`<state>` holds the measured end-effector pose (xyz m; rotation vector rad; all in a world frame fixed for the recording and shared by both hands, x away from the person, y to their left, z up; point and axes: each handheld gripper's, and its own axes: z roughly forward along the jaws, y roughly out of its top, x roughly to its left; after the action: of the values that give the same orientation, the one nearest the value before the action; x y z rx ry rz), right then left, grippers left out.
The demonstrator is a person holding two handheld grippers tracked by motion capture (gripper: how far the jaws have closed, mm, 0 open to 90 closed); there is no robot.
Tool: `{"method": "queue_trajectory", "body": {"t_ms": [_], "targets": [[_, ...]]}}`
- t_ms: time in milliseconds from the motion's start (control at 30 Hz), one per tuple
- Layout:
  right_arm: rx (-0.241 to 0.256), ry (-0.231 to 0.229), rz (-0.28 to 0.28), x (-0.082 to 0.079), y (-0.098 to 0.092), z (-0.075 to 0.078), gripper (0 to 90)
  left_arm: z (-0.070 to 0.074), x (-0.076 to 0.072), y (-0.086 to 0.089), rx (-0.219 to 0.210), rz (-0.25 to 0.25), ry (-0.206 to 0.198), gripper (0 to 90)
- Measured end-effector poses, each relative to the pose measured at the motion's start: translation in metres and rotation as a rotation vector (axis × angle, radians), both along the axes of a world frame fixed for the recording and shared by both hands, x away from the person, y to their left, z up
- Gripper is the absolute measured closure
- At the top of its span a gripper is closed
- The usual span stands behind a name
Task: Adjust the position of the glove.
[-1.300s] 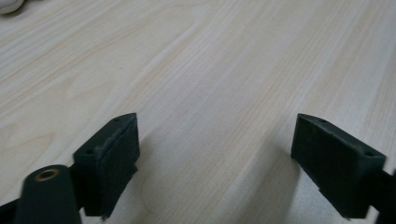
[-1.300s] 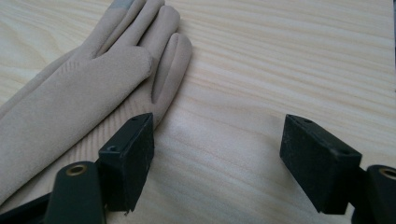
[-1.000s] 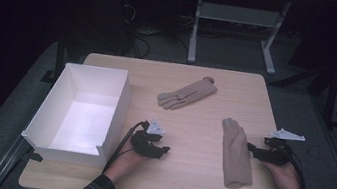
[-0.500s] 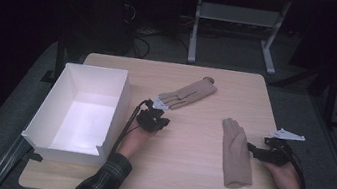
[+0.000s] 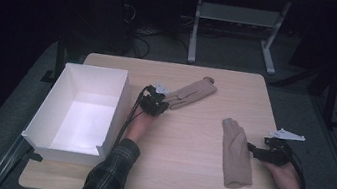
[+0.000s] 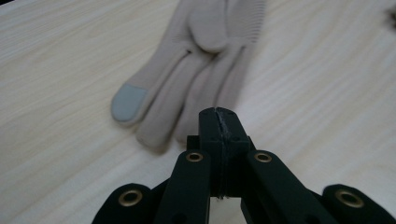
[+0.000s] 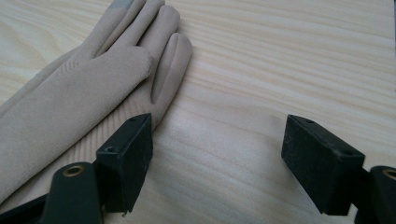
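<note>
High view: wooden surface [image 5: 179,177] with a white box [image 5: 81,107] at about 9 o'clock from its centre. Two beige gloves lie on the wood, well apart.

Far glove [image 5: 192,93]: at roughly 12 o'clock from the surface centre, lying diagonally, its fingertips pointing toward 8 o'clock. Left hand-held gripper [image 5: 157,104] sits at those fingertips, just beside the box's right wall. In the left gripper view the jaws are pressed together with no gap and nothing visibly between them; the glove's [image 6: 205,60] fingers lie directly ahead at 12 o'clock, one fingertip carrying a grey pad [image 6: 128,102]. Jaw tips stand at or just over the nearest fingertips; contact cannot be confirmed.

Near glove [image 5: 236,152]: at about 4 o'clock from the surface centre, lying flat, lengthwise, with its fingers toward 12 o'clock. Right hand-held gripper [image 5: 256,150] is at its 3 o'clock edge. In the right gripper view the jaws are spread wide; one jaw is at the glove's [image 7: 79,88] edge, the other over bare wood. Nothing gripped.
</note>
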<state>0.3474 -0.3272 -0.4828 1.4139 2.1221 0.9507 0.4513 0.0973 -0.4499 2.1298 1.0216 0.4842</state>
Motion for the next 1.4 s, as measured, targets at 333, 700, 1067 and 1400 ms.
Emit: {"method": "queue_trajectory", "body": {"t_ms": [333, 700, 1067, 1400], "targets": [[0.003, 0.0, -0.002, 0.0, 0.0, 0.0, 24.6, -0.015, 0.019, 0.0, 0.012, 0.013, 0.035, 89.4], [0.0, 0.0, 0.0, 0.0, 0.0, 0.0, 24.6, -0.013, 0.002, -0.002, 0.051, -0.008, 0.063, 89.7], [0.002, 0.001, -0.003, 0.0, 0.0, 0.0, 24.7, -0.011, -0.037, 0.004, 0.082, -0.017, 0.062, 89.7], [0.003, 0.002, -0.003, -0.001, 0.001, 0.0, 24.6, -0.009, -0.076, 0.009, 0.057, -0.038, 0.108, 89.6]]}}
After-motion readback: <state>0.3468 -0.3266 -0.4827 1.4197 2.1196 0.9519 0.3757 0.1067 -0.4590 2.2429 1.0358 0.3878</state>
